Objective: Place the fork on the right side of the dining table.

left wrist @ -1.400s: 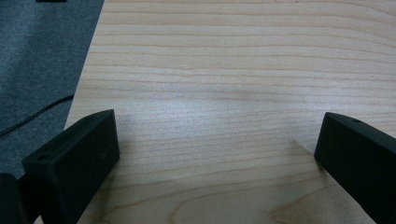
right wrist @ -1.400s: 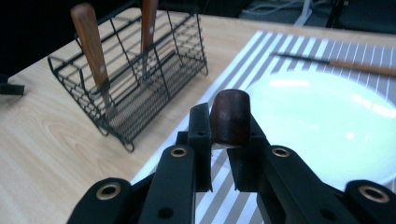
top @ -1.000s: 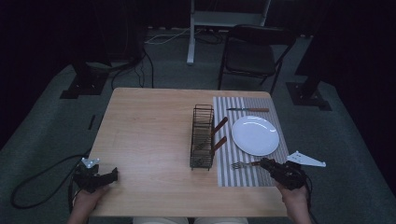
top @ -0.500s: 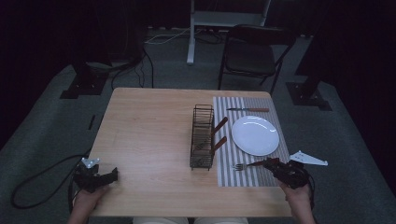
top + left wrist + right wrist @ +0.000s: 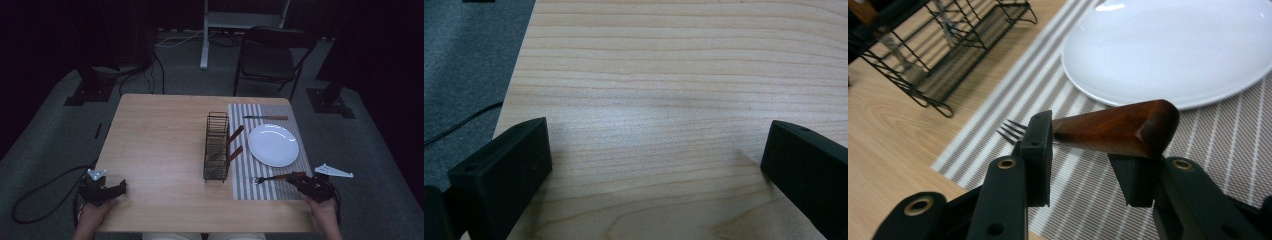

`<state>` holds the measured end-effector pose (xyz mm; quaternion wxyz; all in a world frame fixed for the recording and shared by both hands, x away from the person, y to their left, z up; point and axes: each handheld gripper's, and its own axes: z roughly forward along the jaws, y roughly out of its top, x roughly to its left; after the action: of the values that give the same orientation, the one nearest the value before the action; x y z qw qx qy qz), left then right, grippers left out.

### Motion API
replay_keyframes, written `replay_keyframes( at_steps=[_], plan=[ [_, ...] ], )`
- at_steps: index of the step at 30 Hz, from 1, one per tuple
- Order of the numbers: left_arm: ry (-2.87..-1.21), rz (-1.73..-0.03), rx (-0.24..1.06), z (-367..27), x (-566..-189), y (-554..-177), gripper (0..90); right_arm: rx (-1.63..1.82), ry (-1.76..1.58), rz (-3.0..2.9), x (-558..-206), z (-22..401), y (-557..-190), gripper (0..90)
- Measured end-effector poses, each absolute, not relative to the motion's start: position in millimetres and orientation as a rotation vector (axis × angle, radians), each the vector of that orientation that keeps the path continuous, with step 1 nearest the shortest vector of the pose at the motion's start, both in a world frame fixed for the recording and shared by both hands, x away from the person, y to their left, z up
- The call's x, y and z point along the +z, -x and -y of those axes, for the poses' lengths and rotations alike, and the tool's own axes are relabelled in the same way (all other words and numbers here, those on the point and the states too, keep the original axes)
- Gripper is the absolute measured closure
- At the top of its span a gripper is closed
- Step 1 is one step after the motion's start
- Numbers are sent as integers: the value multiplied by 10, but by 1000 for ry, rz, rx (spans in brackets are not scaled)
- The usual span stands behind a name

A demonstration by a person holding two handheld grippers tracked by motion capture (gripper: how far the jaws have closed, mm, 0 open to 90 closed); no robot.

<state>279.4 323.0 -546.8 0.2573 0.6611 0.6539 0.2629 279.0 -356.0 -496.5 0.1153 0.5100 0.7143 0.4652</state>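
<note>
Fork (image 5: 1108, 131) with a brown wooden handle lies between the right tool's (image 5: 1083, 165) jaws, just opening, on the striped placemat (image 5: 1218, 145); left tool (image 5: 654, 165) rests spread on the wooden worktop (image 5: 664, 75).

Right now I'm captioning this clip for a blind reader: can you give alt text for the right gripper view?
A wooden-handled fork lies between the right gripper's black jaws, which have just been opening and no longer clamp it. It sits on a striped placemat beside a white plate, with a black wire rack at upper left.
</note>
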Motion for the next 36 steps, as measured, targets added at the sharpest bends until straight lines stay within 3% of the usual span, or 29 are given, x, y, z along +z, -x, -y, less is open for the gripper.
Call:
replay_keyframes(
  at_steps=[20,27,36],
  plan=[
    [-1793,-1774,713,-3230,-5468,-2794,3,1351,-1567,-2145,-5346,3876,-2963,508],
    [-1793,-1774,713,-3229,-5468,-2794,2,1304,-1612,-2135,-5451,3928,-2916,500],
    [-1790,-1774,714,-3228,-5469,-2794,2,1241,-1595,-2048,-5450,3812,-2761,409]
  ],
)
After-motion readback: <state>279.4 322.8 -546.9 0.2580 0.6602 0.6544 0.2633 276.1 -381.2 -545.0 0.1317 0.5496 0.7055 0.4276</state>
